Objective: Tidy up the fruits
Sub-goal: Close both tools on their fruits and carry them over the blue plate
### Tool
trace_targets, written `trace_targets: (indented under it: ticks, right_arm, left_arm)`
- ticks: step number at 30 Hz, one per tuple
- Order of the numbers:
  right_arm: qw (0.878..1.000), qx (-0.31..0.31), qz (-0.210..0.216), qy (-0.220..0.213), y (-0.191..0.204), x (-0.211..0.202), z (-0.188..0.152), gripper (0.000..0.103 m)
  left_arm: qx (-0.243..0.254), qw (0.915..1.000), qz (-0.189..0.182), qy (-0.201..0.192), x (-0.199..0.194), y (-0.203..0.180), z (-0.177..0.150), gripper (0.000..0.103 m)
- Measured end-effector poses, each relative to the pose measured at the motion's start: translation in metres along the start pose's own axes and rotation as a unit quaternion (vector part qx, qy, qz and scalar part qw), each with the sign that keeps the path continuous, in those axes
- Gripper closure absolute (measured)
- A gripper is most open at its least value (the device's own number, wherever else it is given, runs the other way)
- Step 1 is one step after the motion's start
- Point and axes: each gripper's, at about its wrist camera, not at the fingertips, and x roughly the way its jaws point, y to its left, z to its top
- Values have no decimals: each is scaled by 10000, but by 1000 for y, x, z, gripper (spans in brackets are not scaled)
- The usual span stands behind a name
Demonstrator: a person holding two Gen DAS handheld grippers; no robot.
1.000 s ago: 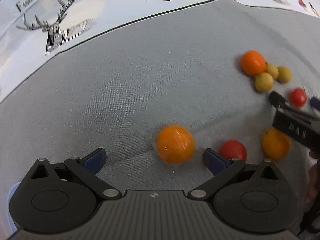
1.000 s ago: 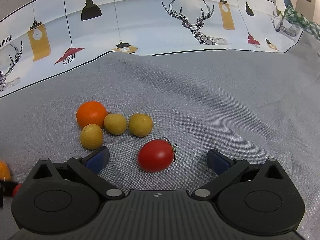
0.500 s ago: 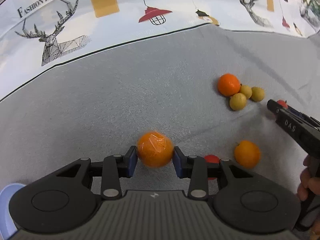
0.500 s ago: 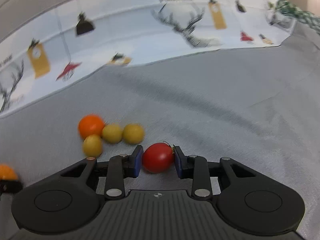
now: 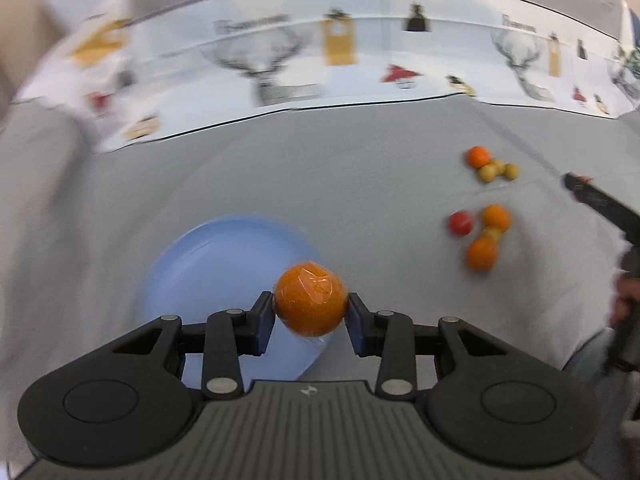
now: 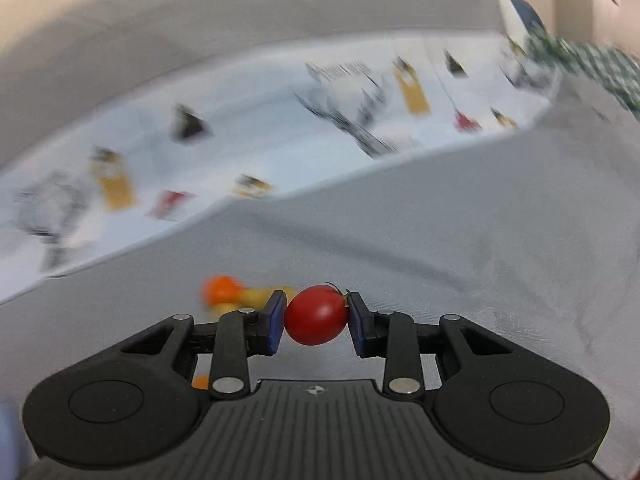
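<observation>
My left gripper (image 5: pixel 310 316) is shut on a film-wrapped orange (image 5: pixel 310 299), held in the air above the right edge of a pale blue plate (image 5: pixel 208 272). In the right wrist view my right gripper (image 6: pixel 316 320) is shut on a red tomato (image 6: pixel 316 315), lifted off the grey cloth (image 6: pixel 480 264). Loose fruit lies to the right in the left wrist view: an orange with small yellow-green fruits (image 5: pixel 498 170), and nearer a red tomato (image 5: pixel 460 222) with two oranges (image 5: pixel 482 254). The right gripper's black body (image 5: pixel 600 204) reaches in from the right edge.
A white printed cloth with deer and lamps (image 5: pixel 360 64) lies beyond the grey cloth. A person's hand (image 5: pixel 626 300) shows at the right edge. Blurred fruit (image 6: pixel 224 292) sits left of the right gripper's fingers. A green checked fabric (image 6: pixel 592 68) is at the far right.
Both grippers closed, the left on the wrapped orange, the right on the red tomato, then lifted. The left one swung left and now hangs over the blue plate.
</observation>
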Motion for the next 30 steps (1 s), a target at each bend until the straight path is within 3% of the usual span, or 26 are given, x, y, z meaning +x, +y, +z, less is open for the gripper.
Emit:
trace_targets:
  ticks: [3,8,12,19,23,30]
  right_arm:
    - [9971,-361,662,-14,31,-68,-15,68]
    - [9773,-531,1861,866,78,-153,-52,68]
    - [9595,-1199,2323,1048,116,-201,-70,68]
    - [9386,-2090,2591,909,166,-256,-84,68]
    - [9338,-2327,2561,905,179,-265,-88,68]
    - [9315,-2531,2446,918,188,-265,-92,68]
  left_arm:
    - [-199,9994,277,-28,-32,28,-38,61]
    - [-547,9978,377,21,-65,61,-87,61]
    - [-680,9970,307,-198,-88,74,-120,61]
    - [-952,9934,200,-600,-112,93,-141,61]
    - [-971,9918,250,-798,-119,101,-144,61]
    - [-1090,9906,160,-807,-116,110,-146,61]
